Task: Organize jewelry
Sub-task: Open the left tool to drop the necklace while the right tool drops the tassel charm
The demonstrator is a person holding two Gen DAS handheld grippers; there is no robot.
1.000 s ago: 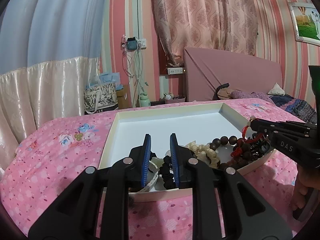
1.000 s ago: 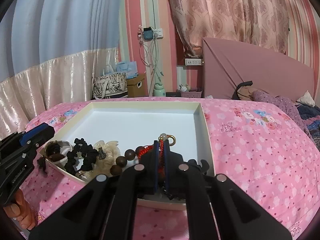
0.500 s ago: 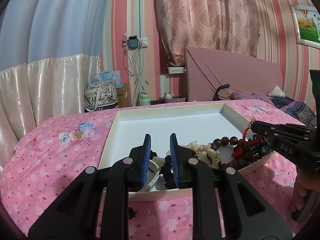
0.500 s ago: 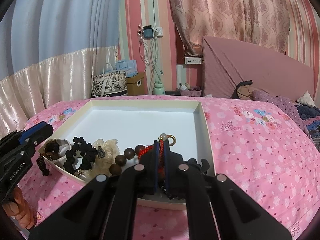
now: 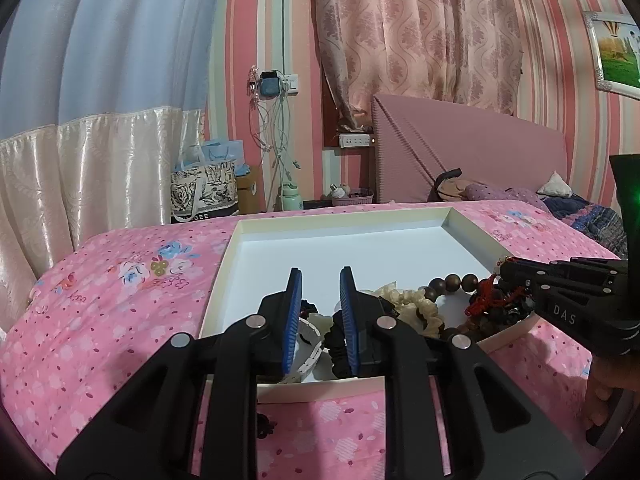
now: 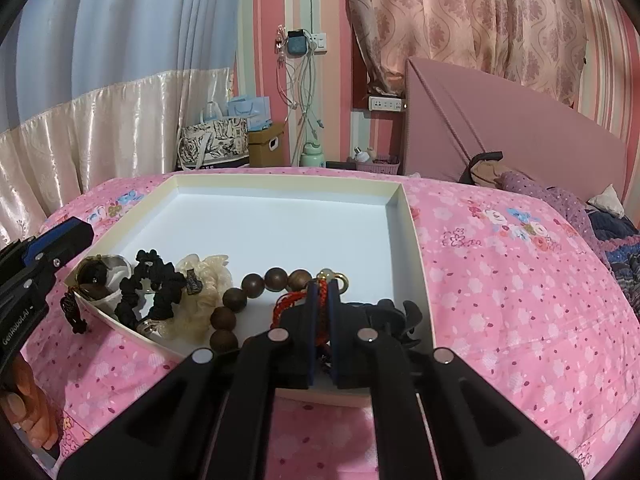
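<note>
A shallow white tray (image 6: 408,216) (image 5: 240,236) lies on the pink bed. Along its near side lie a black scrunchie (image 6: 154,284), a cream scrunchie (image 6: 208,280), a brown bead bracelet (image 6: 256,284) (image 5: 452,282) and a dark beaded item on white cloth (image 6: 94,276). My right gripper (image 6: 323,286) (image 5: 506,270) is shut on the red cord (image 6: 288,300) of the bead bracelet. My left gripper (image 5: 319,280) is open over the tray's near left corner, above a white bracelet (image 5: 310,336) and the black scrunchie (image 5: 340,338); its tip also shows in the right wrist view (image 6: 68,236).
The pink floral bedspread (image 6: 500,280) surrounds the tray. A small black trinket (image 6: 74,312) hangs over the tray's left edge onto the bed. A pink headboard (image 6: 520,132), clothes and pillows lie to the right. Bags, a box and hanging cables stand against the far wall.
Both grippers have stayed almost still. The left gripper has drawn back slightly toward the tray's near edge. The right stays shut on the red cord.
</note>
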